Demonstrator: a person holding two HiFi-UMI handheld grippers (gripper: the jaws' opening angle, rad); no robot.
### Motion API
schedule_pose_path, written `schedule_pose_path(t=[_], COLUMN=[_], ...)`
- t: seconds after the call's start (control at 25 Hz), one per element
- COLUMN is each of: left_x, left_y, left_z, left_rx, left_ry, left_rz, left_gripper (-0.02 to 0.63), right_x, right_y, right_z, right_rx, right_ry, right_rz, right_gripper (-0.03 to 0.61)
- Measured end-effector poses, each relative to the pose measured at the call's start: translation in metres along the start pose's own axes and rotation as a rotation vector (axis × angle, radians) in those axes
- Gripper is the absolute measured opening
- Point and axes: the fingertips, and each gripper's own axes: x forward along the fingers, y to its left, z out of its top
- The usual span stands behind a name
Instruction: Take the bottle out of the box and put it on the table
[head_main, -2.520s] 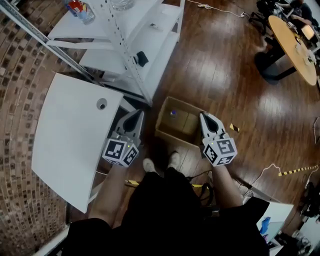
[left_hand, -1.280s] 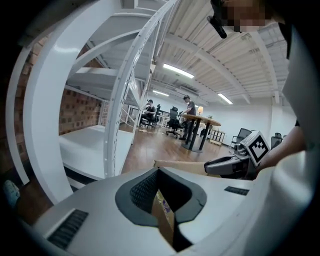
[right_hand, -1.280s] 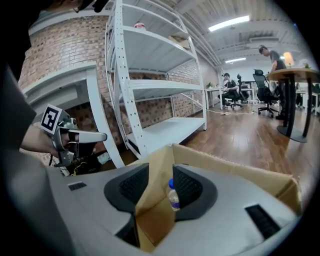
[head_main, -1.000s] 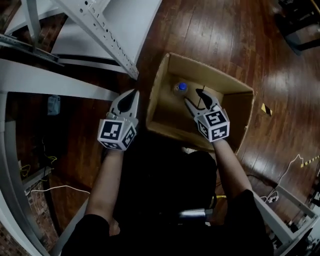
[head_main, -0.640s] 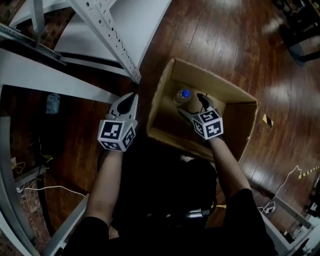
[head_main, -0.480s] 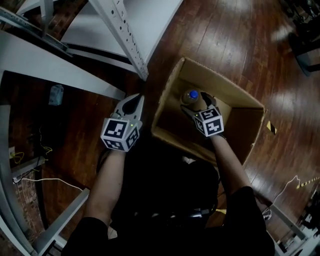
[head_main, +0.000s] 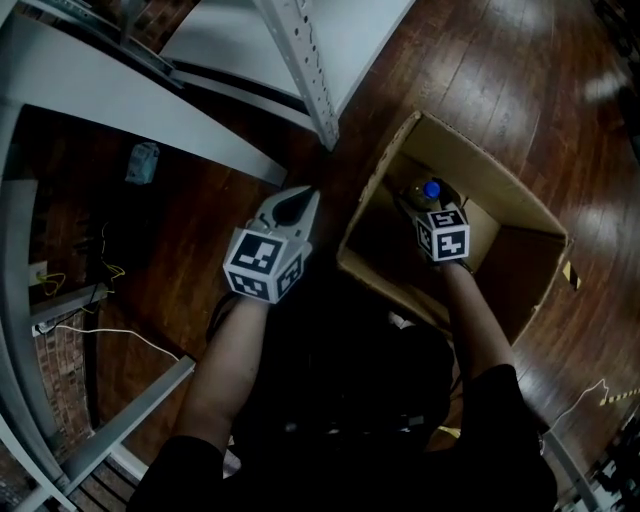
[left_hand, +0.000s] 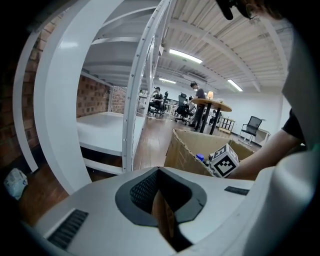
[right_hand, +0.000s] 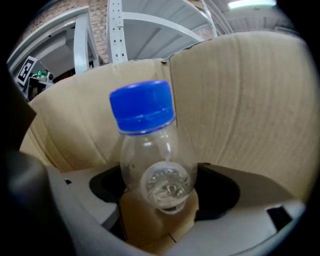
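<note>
A white metal shelving rack (head_main: 305, 70) slants across the far left of a dark wooden floor (head_main: 520, 70) in the head view. Just right of the rack's upright, the left gripper (head_main: 298, 203) hangs over the floor, left of the box and apart from it. Its own view shows the two jaws met at their tips with nothing between them.

To its right an open cardboard box (head_main: 385, 280) sits on the floor. Inside, toward the box's far left corner, is a clear plastic bottle (head_main: 431, 189) with a blue cap (right_hand: 142, 106), not yet lifted out.

The right gripper (head_main: 424, 206) reaches down into the box from the near side, its marker cube (head_main: 443, 233) just on the near side of the cap. In the right gripper view the bottle stands between the jaws, cap uppermost, its body filling most of the gap. The jaws are spread wide, one on each side of it, and have just been closing a little, though neither pad can be seen pressing the plastic. Cardboard walls rise behind the bottle on the far side.

From the left gripper view, the cap and the cube show just above the box's rim, at right.
</note>
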Motion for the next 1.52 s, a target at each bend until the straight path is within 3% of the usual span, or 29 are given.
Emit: schedule_pose_path(t=[0.08,0.2,0.52,0.68,0.92,1.08,1.24,1.52], left_x=[-0.003,-0.008,-0.013,-0.004,0.002,-0.011,-0.048,-0.124], left_y=[0.001,0.006,0.010,0.002,-0.002,-0.013,-0.037,-0.100], left_z=[-0.003,-0.004,-0.002,-0.004,-0.007,0.033,0.088,0.222], left_rx=[0.021,0.026,0.035,0.092,0.086,0.067,0.080,0.042], left_ry=[0.015,0.019,0.007,0.006,0.022,-0.035,-0.018,-0.008], left_rz=[-0.002,0.001,-0.001,-0.030,-0.048,-0.052,-0.060,-0.127], left_gripper=[-0.008,-0.008,-0.008,-0.008,-0.008,-0.008,-0.008,-0.008], right_x=[0.002,0.007,0.002,-0.023,-0.070,-0.123,-0.200,-0.346], right_y=[-0.002,0.000,0.007,0.015,0.022,0.027,0.037,0.072], right_z=[0.003,0.005,0.010,0.020,0.052,0.079,0.118,0.197], right_rx=[-0.001,0.020,-0.024,-0.046,-0.053,-0.032,0.027,0.060], right_ry=[-0.027,-0.048,-0.071,-0.088,-0.134,-0.161,-0.167,-0.162], right_rz=[-0.020,-0.017,-0.017,-0.002,-0.016,-0.057,-0.089,-0.103], right_gripper=[0.369,0.333,0.321,0.316,0.316,0.316,0.316,0.316])
